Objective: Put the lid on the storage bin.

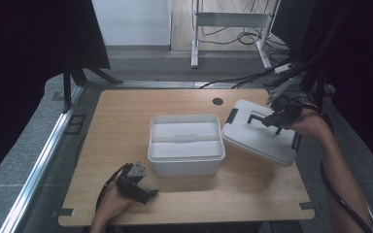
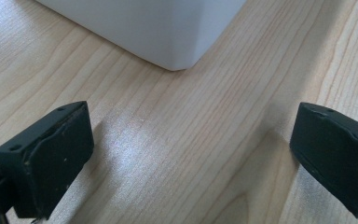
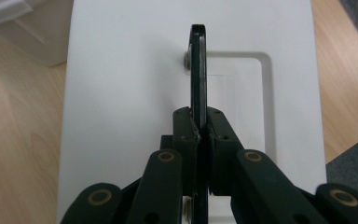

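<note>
White lid (image 1: pixel 260 138), we judge, is carried by its black handle (image 3: pixel 198 70), pinched in the right gripper (image 1: pixel 275 118); left gripper (image 1: pixel 143 191) spread, idle at seven o'clock of the box (image 1: pixel 185 160).

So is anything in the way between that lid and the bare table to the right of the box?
Nothing visible. The right claw is shut on the black handle of the white lid, holding it tilted beside the open box, above bare table.
</note>
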